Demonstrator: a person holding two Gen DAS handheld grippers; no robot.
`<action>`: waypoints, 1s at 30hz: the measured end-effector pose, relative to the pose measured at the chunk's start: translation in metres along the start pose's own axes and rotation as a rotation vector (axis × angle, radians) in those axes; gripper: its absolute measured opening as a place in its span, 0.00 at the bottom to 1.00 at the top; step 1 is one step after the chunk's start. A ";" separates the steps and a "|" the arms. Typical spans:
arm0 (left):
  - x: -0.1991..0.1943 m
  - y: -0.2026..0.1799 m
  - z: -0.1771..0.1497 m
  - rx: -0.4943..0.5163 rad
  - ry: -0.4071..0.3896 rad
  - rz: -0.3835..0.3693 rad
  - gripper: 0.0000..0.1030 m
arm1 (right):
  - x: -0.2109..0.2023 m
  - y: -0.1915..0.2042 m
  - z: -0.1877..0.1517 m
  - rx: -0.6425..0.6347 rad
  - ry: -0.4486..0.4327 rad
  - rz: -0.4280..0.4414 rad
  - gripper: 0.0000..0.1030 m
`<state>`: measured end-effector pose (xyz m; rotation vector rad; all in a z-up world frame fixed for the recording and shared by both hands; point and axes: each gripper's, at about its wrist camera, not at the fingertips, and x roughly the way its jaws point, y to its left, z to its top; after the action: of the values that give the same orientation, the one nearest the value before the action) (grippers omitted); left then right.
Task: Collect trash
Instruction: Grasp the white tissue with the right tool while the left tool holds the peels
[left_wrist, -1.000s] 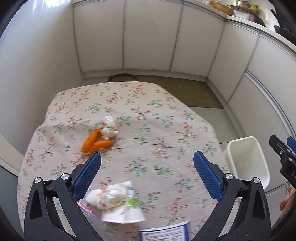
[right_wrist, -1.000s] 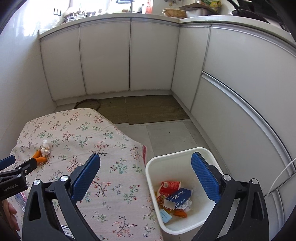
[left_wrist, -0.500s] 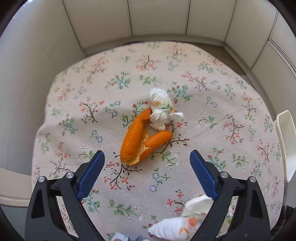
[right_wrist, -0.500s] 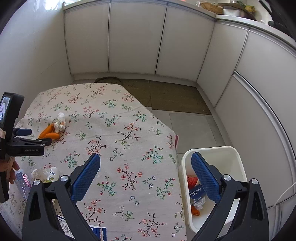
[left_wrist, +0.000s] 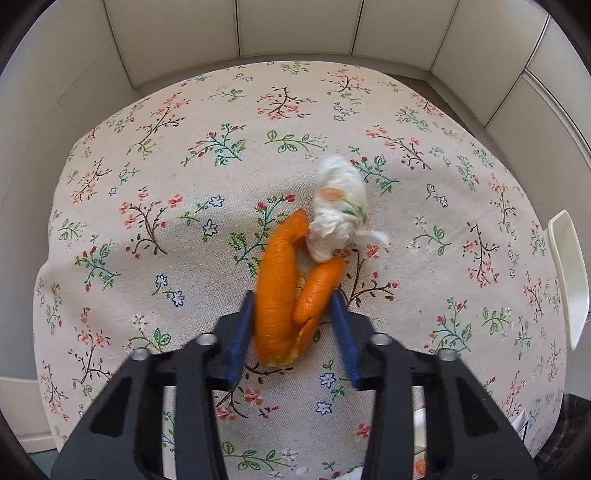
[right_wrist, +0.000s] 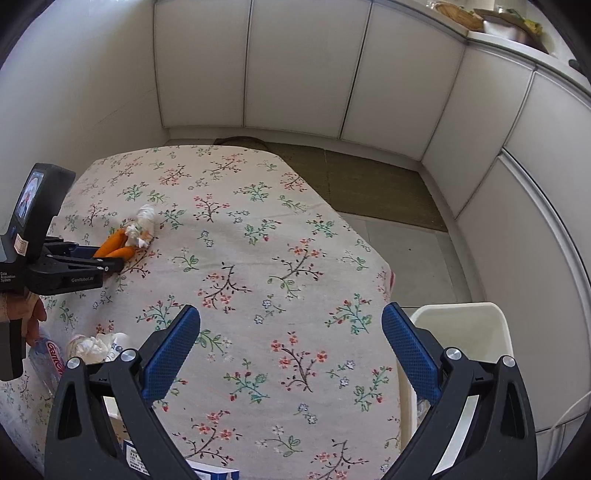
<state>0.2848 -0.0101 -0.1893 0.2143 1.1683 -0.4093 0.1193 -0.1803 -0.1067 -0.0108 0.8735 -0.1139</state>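
Note:
An orange peel (left_wrist: 277, 288) in two curled strips lies on the floral tablecloth (left_wrist: 184, 184), touching a crumpled white tissue (left_wrist: 338, 218). My left gripper (left_wrist: 291, 299) points steeply down at the peel; its jaws are closing, and both blue pads press on the peel's near end. The right wrist view shows this same left gripper (right_wrist: 92, 258) at the peel (right_wrist: 114, 245) and tissue (right_wrist: 142, 225) on the table's far left. My right gripper (right_wrist: 291, 312) hovers open and empty over the near part of the table. A white bin (right_wrist: 480, 332) stands on the floor at the table's right.
Another crumpled tissue (right_wrist: 92, 345), a plastic bottle (right_wrist: 48, 358) and a blue and white carton (right_wrist: 207, 470) lie near the table's front left. A person's hand (right_wrist: 33, 314) holds the left gripper. White cabinets (right_wrist: 295, 74) ring the room, with a mat (right_wrist: 369, 184) on the floor.
My left gripper came down and forward over the orange peel, and its jaws closed from wide open onto it. The right gripper swung from above the bin to over the table.

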 end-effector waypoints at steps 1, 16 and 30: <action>-0.003 0.001 -0.001 -0.012 -0.003 -0.013 0.24 | 0.003 0.003 0.003 -0.004 -0.003 0.012 0.93; -0.120 0.021 -0.032 -0.242 -0.132 -0.167 0.20 | 0.042 0.095 0.034 -0.152 -0.012 0.415 0.93; -0.086 0.095 -0.077 -0.302 0.067 0.036 0.20 | 0.041 0.144 0.035 -0.277 0.014 0.482 0.93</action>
<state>0.2317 0.1222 -0.1434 -0.0138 1.2741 -0.1914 0.1856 -0.0426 -0.1234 -0.0575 0.8790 0.4587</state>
